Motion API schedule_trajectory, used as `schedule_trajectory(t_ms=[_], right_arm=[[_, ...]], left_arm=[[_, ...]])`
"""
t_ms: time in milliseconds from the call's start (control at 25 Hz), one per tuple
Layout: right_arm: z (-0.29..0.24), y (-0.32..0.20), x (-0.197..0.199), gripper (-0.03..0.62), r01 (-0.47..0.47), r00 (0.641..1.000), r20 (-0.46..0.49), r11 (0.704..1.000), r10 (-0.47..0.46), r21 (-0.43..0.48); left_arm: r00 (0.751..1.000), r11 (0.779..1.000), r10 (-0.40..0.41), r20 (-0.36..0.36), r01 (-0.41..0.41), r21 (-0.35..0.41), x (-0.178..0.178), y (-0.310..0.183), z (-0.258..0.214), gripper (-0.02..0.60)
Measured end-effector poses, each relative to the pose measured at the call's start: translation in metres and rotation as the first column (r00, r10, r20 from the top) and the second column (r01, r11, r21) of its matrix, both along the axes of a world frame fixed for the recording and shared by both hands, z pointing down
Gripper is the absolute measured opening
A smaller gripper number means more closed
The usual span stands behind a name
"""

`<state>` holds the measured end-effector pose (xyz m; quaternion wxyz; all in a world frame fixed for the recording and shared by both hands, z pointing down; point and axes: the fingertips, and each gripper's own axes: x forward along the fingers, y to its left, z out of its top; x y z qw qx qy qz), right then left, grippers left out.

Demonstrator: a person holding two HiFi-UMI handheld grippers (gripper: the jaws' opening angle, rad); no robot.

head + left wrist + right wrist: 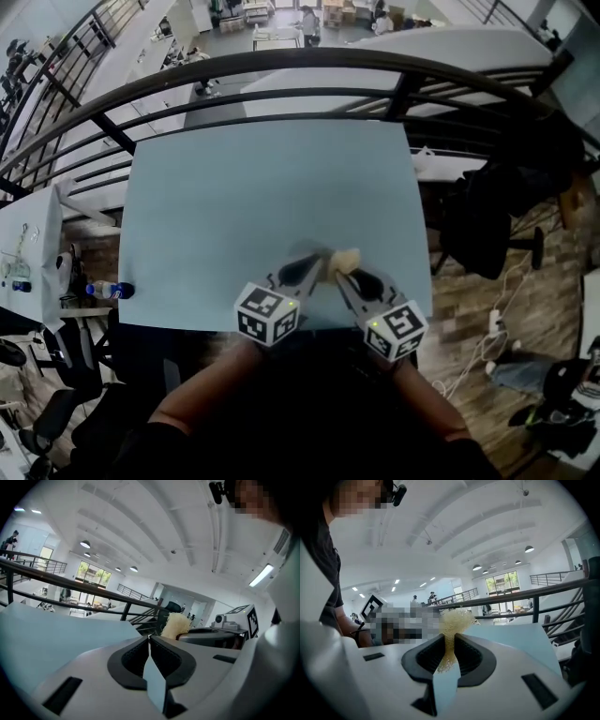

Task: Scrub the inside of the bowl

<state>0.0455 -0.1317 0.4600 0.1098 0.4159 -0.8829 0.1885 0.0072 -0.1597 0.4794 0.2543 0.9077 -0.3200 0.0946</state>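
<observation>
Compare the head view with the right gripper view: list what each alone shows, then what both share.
Head view only: the table's full outline from above, a bottle off its left edge, and the wooden floor. Right gripper view only: the right gripper's pads pinching the scrubber's fibres, and the ceiling lamps. Both: the scrubber, the blue table, the railing and the left gripper's marker cube. Neither shows a bowl.
</observation>
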Motion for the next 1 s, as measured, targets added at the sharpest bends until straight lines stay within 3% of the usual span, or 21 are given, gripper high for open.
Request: schedule_trajectory(t_ms=[240,640,760,1000], right_arm=[[0.051,-0.021,0.017,0.066,0.007,1.0,-0.016,0.996,-0.009,-0.089],[0.091,-0.032,0.029,0.066,0.082,0.997,0.032,0.972,-0.077,-0.218],[0.099,-0.032,0.031,0.066,0.107,0.994,0.041,0.965,-0.1,-0.241],[0.116,-0.047,0.054,0.066,0.095,0.995,0.047,0.953,-0.085,-0.287]], left_arm=[[0.996,0.994,-0.036,0.083,0.044,-0.098,-0.003,-0.02,0.065,0.005],[0.984,0.967,-0.064,0.165,0.102,-0.235,0.012,-0.033,0.134,0.122],[0.978,0.946,-0.09,0.188,0.143,-0.29,0.007,-0.035,0.161,0.148],[0.957,0.879,-0.154,0.245,0.246,-0.408,-0.002,-0.039,0.22,0.181]])
